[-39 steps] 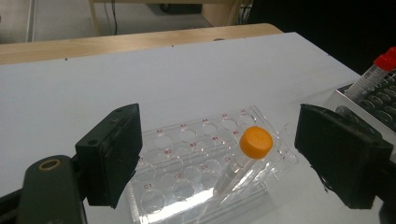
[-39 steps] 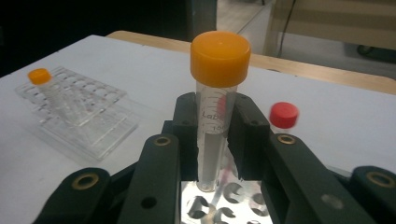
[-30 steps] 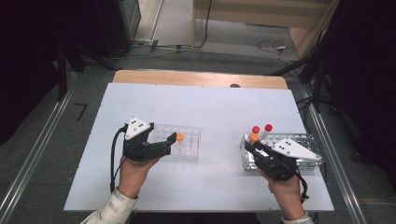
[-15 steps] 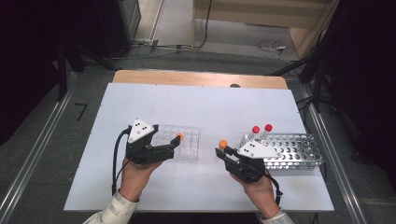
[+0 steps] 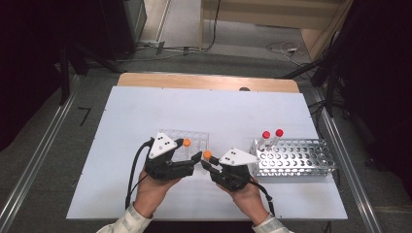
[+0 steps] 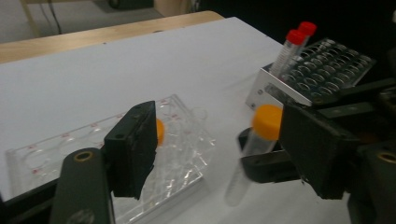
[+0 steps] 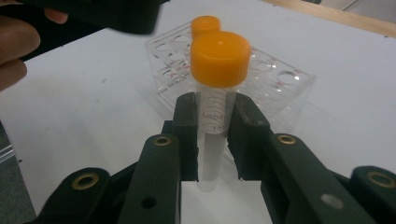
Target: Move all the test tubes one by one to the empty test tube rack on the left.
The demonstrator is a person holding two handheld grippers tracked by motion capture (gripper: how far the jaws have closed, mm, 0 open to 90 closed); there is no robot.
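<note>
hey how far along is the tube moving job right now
Done: one orange-capped tube already stands in the clear rack. In hand: the right tongs are shut on a second orange-capped tube, held upright between the two racks, beside the open left tongs. Left: that tube is not yet seated in the clear rack, and two red-capped tubes stand in the metal rack.

Two red-capped tubes [image 5: 272,135] in metal rack [image 5: 296,160].

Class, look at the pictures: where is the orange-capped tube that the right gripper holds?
In the high view, the orange-capped tube stands upright in the right gripper, near the table's front middle, between the clear rack and the metal rack.
</note>
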